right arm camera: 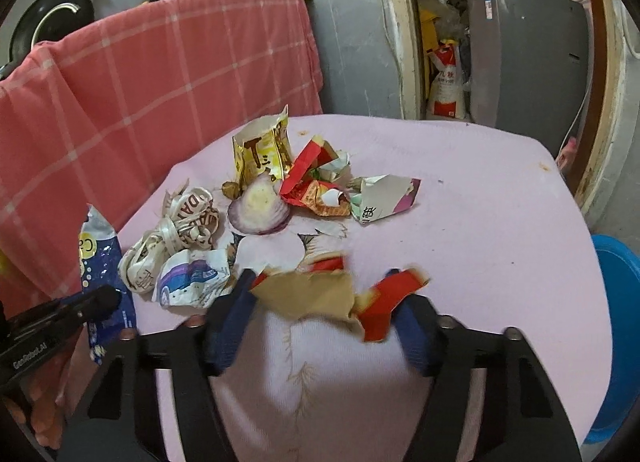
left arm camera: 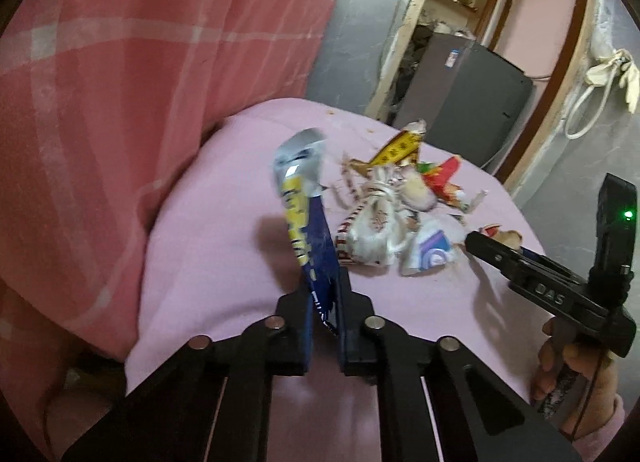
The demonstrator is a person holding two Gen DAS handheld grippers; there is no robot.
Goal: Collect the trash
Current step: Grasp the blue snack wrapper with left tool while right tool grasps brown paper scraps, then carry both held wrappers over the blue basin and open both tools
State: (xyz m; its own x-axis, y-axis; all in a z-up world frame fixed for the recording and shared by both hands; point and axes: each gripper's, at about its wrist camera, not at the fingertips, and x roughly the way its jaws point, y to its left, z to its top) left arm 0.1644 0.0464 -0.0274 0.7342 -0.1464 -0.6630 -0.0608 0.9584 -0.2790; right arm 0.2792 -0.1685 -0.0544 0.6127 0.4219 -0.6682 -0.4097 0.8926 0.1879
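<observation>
My left gripper [left arm camera: 323, 302] is shut on a blue and yellow wrapper [left arm camera: 305, 206], held upright above the pink table [left arm camera: 224, 262]; the wrapper also shows in the right wrist view [right arm camera: 102, 262]. My right gripper [right arm camera: 320, 298] is open around a torn red and tan paper scrap [right arm camera: 320, 294] lying between its blue fingers; it also shows in the left wrist view [left arm camera: 476, 242]. A pile of trash lies on the table: crumpled white wrappers [right arm camera: 176, 238], a purple onion slice [right arm camera: 258, 206], a gold packet [right arm camera: 262, 152], red wrappers [right arm camera: 316, 178].
A pink checked cloth [right arm camera: 140, 82] drapes over something left of the table. A blue bin [right arm camera: 616, 302] stands at the table's right edge. A grey fridge [right arm camera: 528, 50] and a doorway with a sack [right arm camera: 446, 82] lie beyond.
</observation>
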